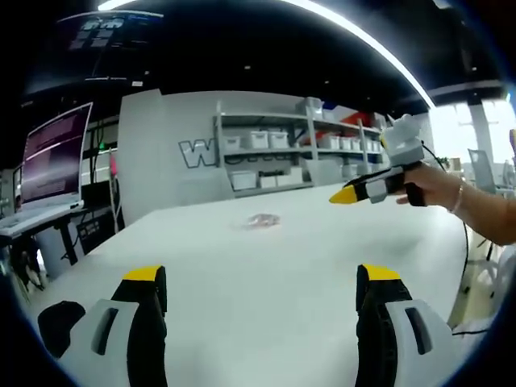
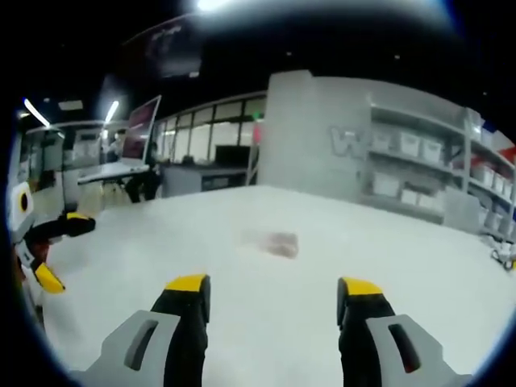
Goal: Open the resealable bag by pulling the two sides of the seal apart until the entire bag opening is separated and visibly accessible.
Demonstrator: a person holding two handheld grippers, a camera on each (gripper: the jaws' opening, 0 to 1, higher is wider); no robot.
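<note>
The resealable bag (image 1: pixel 263 220) lies flat and alone on the white surface (image 1: pixel 266 290), toward its far side, small and clear, with nothing touching it. In the right gripper view the bag (image 2: pixel 278 242) shows as a blurred patch, so I cannot tell how its seal stands.

The left gripper (image 1: pixel 262 282) hangs above the surface on the near side of the bag, its yellow-tipped fingers (image 1: pixel 145 278) spread wide apart and holding nothing. The right gripper (image 2: pixel 272 290) also sits short of the bag, fingers (image 2: pixel 360 290) released and wide, nothing between them.

In the left gripper view the right gripper (image 1: pixel 355 193) comes in to the right of the bag, held by a hand (image 1: pixel 431 187) and well clear of it. There is bare surface all around the bag. The surface's far edge runs just behind the bag, and beyond it stand shelves (image 1: pixel 274 153) with white bins. A monitor (image 1: pixel 52 157) stands off to the left of the bag, past the side edge.
</note>
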